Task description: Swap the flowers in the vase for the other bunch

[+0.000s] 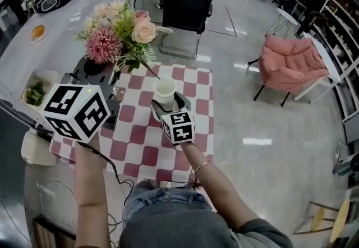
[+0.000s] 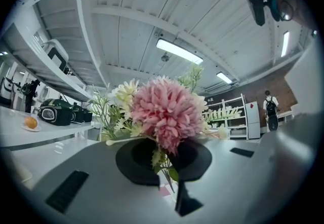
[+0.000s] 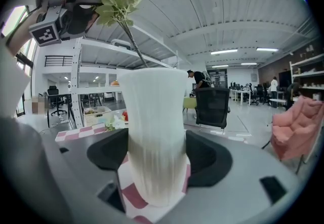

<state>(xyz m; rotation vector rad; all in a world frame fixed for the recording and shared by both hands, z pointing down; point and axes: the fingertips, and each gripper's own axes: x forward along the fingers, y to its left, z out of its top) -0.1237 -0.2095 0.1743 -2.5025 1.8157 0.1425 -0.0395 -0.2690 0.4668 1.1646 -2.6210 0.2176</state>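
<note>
**Item: flower swap, first bunch at the vase mouth**

1. Surface (image 1: 140, 151), under a pink-and-white checked cloth, is carrying the vase near its far edge.

2. Bunch (image 1: 118, 33) of pink, peach and cream flowers with greenery is hanging above and left of the vase. One long stem is slanting down to the vase's mouth. The left gripper (image 2: 164, 163) is holding it, jaws nearly together and clamped on the stems just below the blooms. Judged purpose: drawing this bunch clear so the vase can take the other.

3. Vase (image 1: 164, 92), white, ribbed and upright, is showing nothing inside beyond that stem end. The right gripper (image 3: 157, 162) is bracing it, jaws pressing either side of its lower body, likely so it is not tipping with the stems.

4. Small pale spray (image 3: 112, 122) is lying on the cloth beyond the vase, possibly the replacement bunch.
</note>
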